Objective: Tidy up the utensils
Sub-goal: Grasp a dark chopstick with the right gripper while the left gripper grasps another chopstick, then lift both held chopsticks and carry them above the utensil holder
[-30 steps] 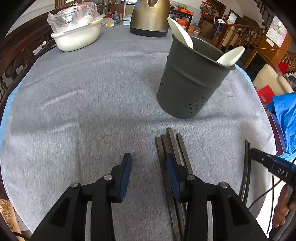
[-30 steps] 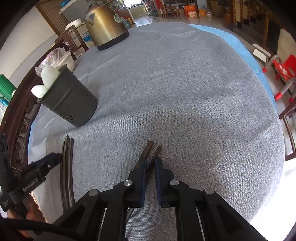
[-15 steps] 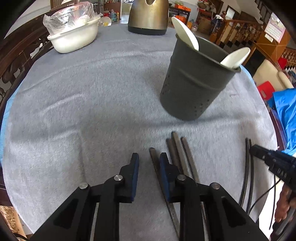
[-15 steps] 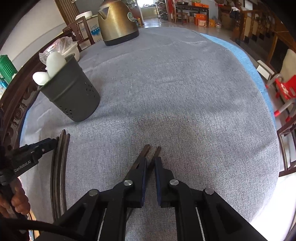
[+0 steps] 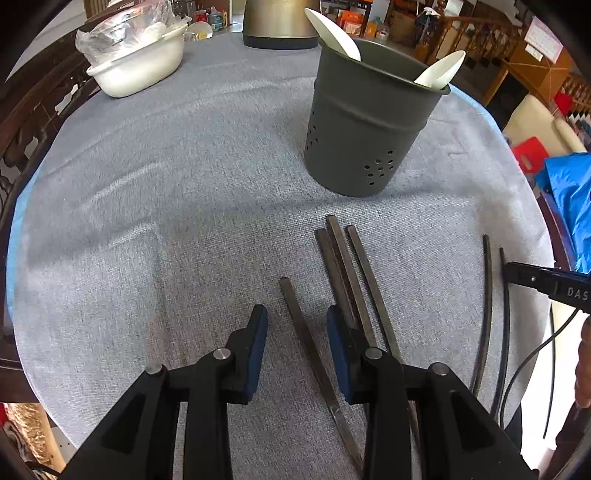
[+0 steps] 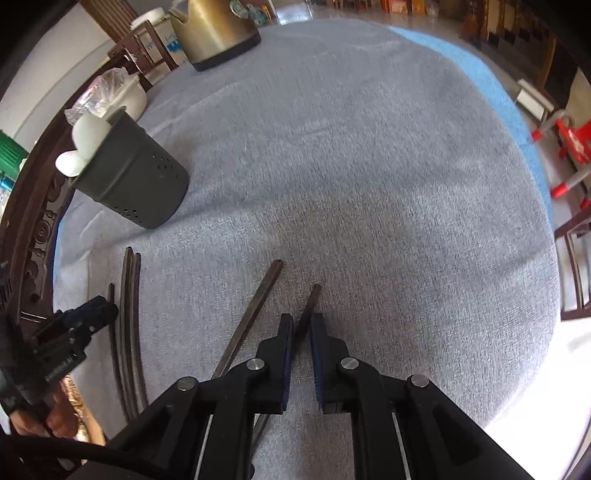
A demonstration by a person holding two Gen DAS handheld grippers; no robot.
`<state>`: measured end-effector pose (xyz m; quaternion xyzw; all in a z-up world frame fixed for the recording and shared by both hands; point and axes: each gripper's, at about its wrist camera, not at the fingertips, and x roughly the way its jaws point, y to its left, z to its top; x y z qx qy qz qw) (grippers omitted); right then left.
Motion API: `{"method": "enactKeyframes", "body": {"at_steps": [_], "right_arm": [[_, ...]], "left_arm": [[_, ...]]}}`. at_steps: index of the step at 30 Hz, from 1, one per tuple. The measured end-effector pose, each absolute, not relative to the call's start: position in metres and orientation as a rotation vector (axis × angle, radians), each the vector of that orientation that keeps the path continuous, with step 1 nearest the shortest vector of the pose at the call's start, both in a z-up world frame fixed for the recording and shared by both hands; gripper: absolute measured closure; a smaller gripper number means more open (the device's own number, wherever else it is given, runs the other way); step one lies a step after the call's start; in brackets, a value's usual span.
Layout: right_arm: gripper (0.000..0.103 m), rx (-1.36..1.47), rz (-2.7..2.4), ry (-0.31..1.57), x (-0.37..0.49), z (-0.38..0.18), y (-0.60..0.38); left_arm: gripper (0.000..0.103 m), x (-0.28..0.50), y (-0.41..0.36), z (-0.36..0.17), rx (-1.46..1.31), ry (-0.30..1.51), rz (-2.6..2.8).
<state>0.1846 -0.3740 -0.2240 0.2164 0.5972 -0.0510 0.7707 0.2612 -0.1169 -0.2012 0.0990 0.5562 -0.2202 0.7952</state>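
Four dark chopsticks (image 5: 347, 273) lie on the grey cloth at the left gripper (image 5: 297, 325): one runs between its opening jaws without touching either pad, three pass beneath its right finger. Ahead and to the right stands the grey utensil holder (image 5: 365, 129), holding two white spoons (image 5: 338, 33). The right gripper (image 6: 302, 325) is nearly closed, pinching one chopstick (image 6: 308, 306), with another just to its left.

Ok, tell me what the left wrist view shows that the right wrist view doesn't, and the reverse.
Left only: the left hand-held gripper, opening, astride one loose chopstick, and a blue cloth. Right only: the right hand-held gripper shut on a chopstick, and a red chair. Both: holder with white spoons, kettle, bowl, grey tablecloth.
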Motion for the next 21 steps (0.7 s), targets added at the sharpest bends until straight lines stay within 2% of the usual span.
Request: {"method": "enactKeyframes", "body": {"at_steps": [3, 5, 10, 16, 18, 21], "right_arm": [[0.089, 0.451, -0.124, 1.313, 0.192, -0.226, -0.370], [0.089, 0.409, -0.133, 1.304, 0.195, -0.226, -0.363], [0.094, 0.274, -0.131, 1.265, 0.203, -0.225, -0.343], [0.096, 0.312, -0.092, 1.177, 0.197, -0.209, -0.347], [0.103, 0.321, -0.071, 1.136, 0.193, -0.196, -0.346], [0.103, 0.316, -0.055, 1.080, 0.189, -0.178, -0.348]], "left_arm": [[0.071, 0.261, -0.127, -0.201, 0.232, 1.186, -0.464], [0.087, 0.259, -0.132, -0.201, 0.269, 1.165, -0.453], [0.097, 0.267, -0.132, -0.209, 0.220, 1.171, -0.469], [0.097, 0.265, -0.115, -0.183, 0.153, 1.078, -0.501], [0.097, 0.263, -0.113, -0.173, 0.144, 1.044, -0.500], [0.097, 0.261, -0.111, -0.154, 0.134, 0.990, -0.510]]}}
